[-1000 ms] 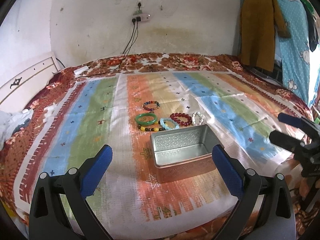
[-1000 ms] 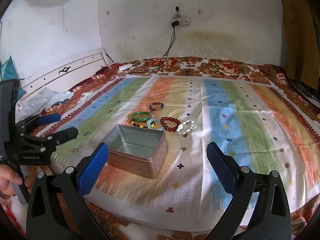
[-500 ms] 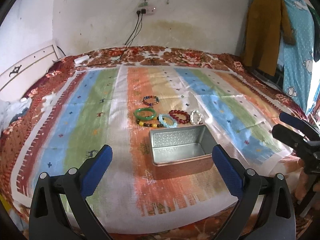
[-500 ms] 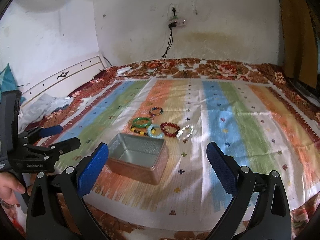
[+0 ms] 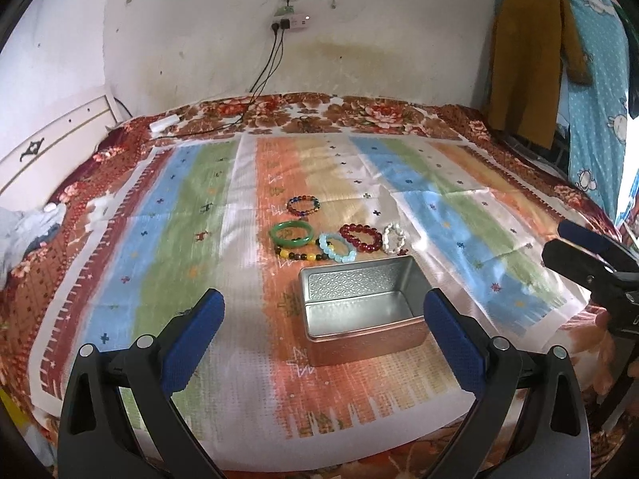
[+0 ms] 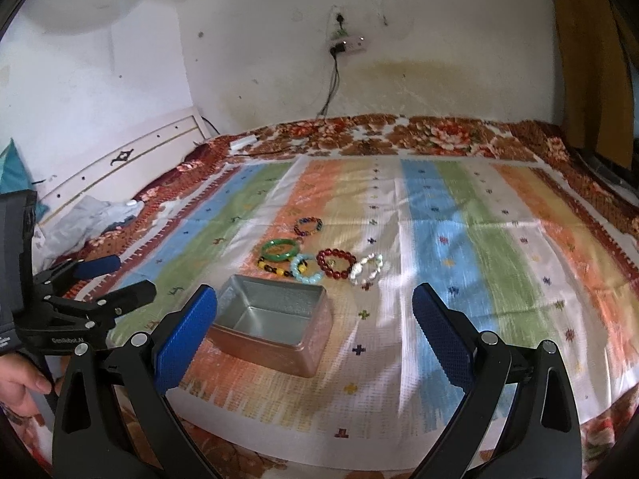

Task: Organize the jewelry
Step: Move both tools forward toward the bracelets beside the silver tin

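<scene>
Bracelets lie grouped on a striped, multicoloured cloth (image 5: 199, 215) that covers a floral bedspread. The group comprises a solid green bangle (image 5: 291, 234), a multicoloured bead bracelet (image 5: 303, 205) beyond it, a yellow-and-dark bead bracelet (image 5: 299, 256) touching the bangle's near edge, a pale blue bead bracelet (image 5: 338, 247), a dark red bead bracelet (image 5: 360, 237) and a white bead bracelet (image 5: 394, 238) at the right end.

Just in front of the group stands an open rectangular metal tin with copper-coloured outer walls (image 5: 361, 311) — its silver interior holds nothing, and no bracelet touches it.

Left gripper (image 5: 323, 327): jaws spread wide, blue pads on either side of the tin in the left wrist view, above the cloth and gripping nothing. From the right wrist view this gripper (image 6: 116, 279) appears at the left edge, held by a hand (image 6: 20, 387).

Right gripper (image 6: 315, 327): jaws likewise spread wide, empty, aimed between the tin (image 6: 275, 319) and the bracelets — it appears at the right edge of the left wrist view (image 5: 575, 247).

A power strip (image 5: 289, 22) hangs on the wall behind the bed.
</scene>
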Tool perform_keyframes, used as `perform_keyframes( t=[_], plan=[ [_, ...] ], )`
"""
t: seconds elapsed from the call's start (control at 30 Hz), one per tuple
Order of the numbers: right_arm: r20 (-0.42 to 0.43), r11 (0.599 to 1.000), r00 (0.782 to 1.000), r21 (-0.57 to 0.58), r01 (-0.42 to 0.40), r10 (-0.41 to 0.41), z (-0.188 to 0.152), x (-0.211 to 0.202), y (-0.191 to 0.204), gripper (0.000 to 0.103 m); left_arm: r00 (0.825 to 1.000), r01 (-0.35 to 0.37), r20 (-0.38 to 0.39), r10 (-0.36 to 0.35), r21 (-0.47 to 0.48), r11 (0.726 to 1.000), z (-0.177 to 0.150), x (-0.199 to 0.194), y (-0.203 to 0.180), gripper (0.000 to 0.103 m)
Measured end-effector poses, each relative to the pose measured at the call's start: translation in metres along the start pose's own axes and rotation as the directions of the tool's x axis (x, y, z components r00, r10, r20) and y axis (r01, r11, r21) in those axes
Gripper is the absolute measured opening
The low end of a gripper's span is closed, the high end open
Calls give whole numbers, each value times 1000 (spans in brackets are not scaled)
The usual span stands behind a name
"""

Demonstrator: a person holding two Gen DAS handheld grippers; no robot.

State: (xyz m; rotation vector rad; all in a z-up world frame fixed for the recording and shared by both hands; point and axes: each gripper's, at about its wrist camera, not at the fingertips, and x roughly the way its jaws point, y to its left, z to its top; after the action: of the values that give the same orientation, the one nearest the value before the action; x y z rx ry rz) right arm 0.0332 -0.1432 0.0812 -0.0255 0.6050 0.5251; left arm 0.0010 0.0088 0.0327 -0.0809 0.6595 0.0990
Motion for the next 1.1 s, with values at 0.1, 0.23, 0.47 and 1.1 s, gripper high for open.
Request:
perform_keyframes(
  t=[0.1, 0.23, 0.47, 1.1],
  plan=[
    [-1, 1000, 1000, 0, -2, 2, -1, -2, -1, 99, 1000, -14, 5, 14, 18, 1000, 2, -6, -4, 98],
    [1, 1000, 1000, 0, 8, -8, -1, -5, -3, 99, 1000, -28, 15, 28, 29, 999, 8, -16, -5, 98],
    [-15, 1000, 1000, 26, 6, -5, 2, -8, -14, 99, 997, -82, 17, 81, 76, 994, 13, -23, -9, 98],
    [-78, 998, 997, 60, 25, -20, 24, 46, -37, 99, 998, -47, -41, 48, 24, 999, 46, 38, 10, 98]
  ],
)
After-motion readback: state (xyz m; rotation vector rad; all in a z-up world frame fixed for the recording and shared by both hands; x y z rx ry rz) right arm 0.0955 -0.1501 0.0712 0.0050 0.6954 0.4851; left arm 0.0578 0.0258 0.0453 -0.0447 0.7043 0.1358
